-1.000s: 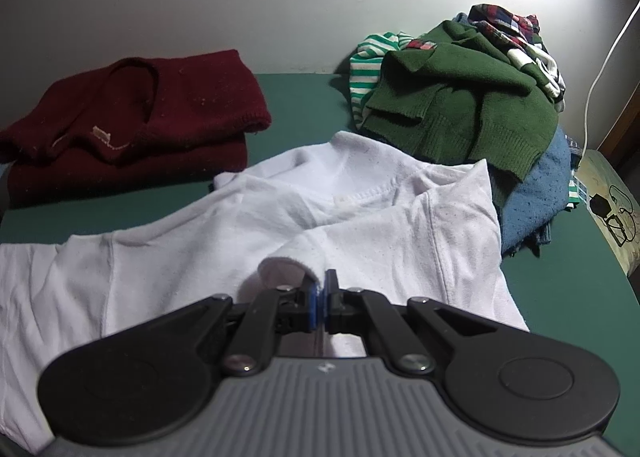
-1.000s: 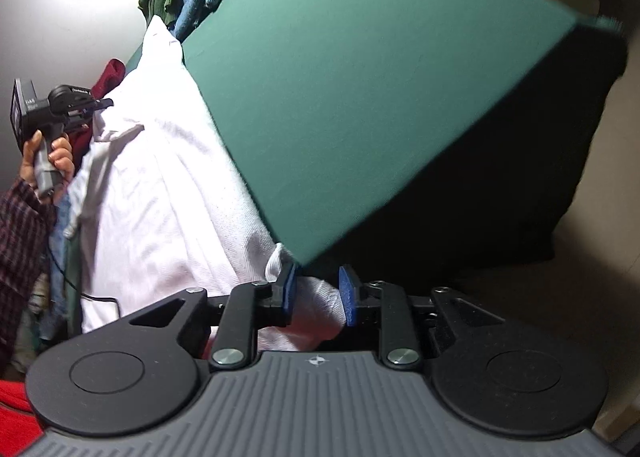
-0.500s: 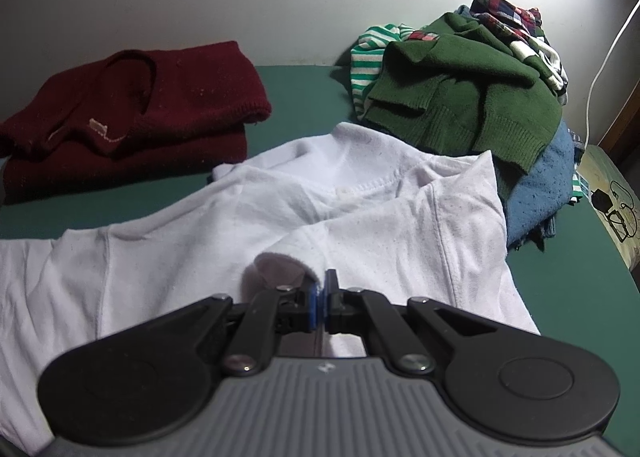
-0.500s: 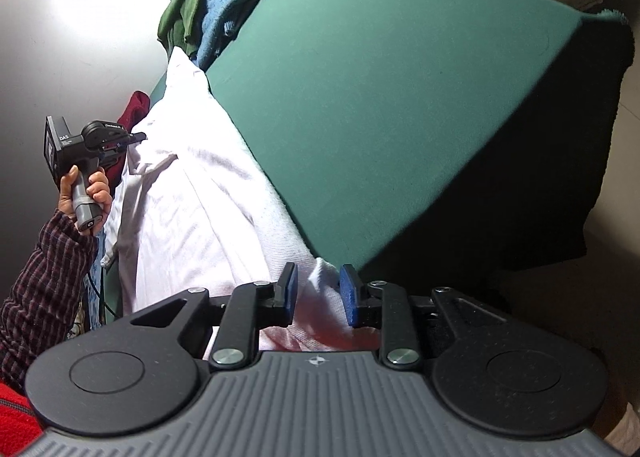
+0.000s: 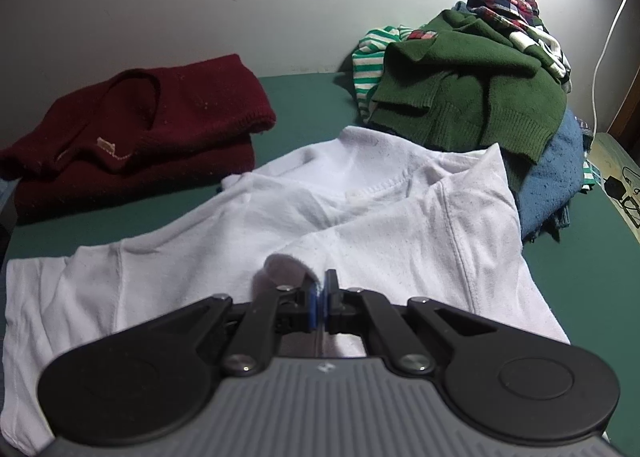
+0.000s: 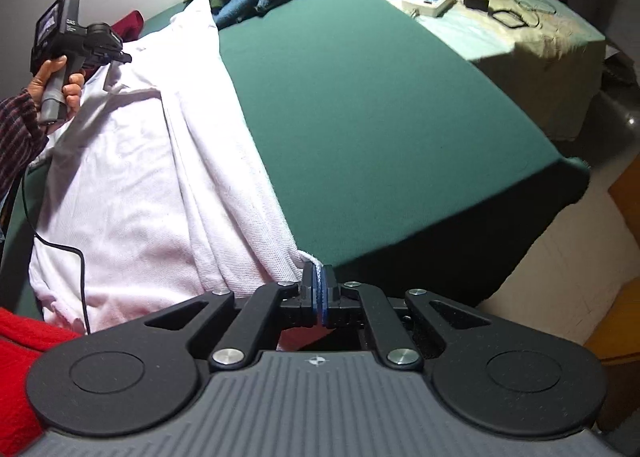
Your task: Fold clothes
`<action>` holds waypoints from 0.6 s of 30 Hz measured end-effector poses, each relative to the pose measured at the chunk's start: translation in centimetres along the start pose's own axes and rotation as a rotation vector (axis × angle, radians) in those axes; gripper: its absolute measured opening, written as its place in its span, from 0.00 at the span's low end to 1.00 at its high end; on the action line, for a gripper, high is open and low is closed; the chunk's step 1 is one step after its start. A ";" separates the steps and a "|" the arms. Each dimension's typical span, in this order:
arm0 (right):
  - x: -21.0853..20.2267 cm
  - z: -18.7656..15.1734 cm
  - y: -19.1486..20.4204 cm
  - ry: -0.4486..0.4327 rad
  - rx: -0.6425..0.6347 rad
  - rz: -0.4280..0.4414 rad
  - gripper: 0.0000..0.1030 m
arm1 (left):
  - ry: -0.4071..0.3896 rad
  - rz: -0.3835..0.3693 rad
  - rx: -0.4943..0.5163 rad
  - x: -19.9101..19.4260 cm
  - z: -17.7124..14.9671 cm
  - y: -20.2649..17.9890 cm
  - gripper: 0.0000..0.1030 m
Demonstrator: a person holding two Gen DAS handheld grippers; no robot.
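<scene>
We find 1 white shirt [image 5: 360,217] spread across the green table [image 6: 380,105], its collar end toward the wall and its lower hem reaching the near edge. Both grippers are engaged on it.

The left gripper [image 5: 319,299] has its 2 blue pads pressed together on a pinch of white fabric at what appears to be the shoulder or sleeve area; a small hump of cloth stands just beyond the fingers. In the right wrist view this same tool [image 6: 76,41] is seen held in the person's hand [image 6: 56,81], above the shirt's far end.

The right gripper [image 6: 319,297] is clenched on the hem corner at the near edge of the table, where the cloth [image 6: 160,185] runs in long pleats from the pads back toward the other tool. We judge the 2 grips are set at opposite ends of one side so that side can be carried over as 1 straight fold.

Elsewhere on the table: a maroon sweater [image 5: 132,125] lies folded at the far left edge by the wall, which we take to be finished work set aside. An unsorted pile sits at the far right corner, topped by a green sweater [image 5: 472,97] with a blue garment [image 5: 556,173] beneath, touching the shirt's collar side. A power strip [image 6: 428,1] rests on a neighbouring covered surface beyond the right edge.

We judge the shirt's first lengthwise fold to be in hand, not yet laid.
</scene>
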State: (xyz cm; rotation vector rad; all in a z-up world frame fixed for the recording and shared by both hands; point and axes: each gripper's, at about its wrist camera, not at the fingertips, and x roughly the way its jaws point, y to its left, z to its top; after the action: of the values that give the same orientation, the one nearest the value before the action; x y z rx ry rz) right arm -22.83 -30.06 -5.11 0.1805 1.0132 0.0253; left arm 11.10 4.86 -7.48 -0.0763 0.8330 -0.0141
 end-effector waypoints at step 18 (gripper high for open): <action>3.6 0.0 2.4 0.040 -0.181 0.035 0.42 | 0.023 -0.056 0.007 0.7 -0.2 -0.6 0.00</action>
State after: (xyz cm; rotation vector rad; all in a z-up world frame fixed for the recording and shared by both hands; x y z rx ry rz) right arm -20.81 -27.29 -7.71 0.0326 1.0414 0.1521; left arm 11.44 4.26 -8.10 -0.0932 0.8535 -0.0703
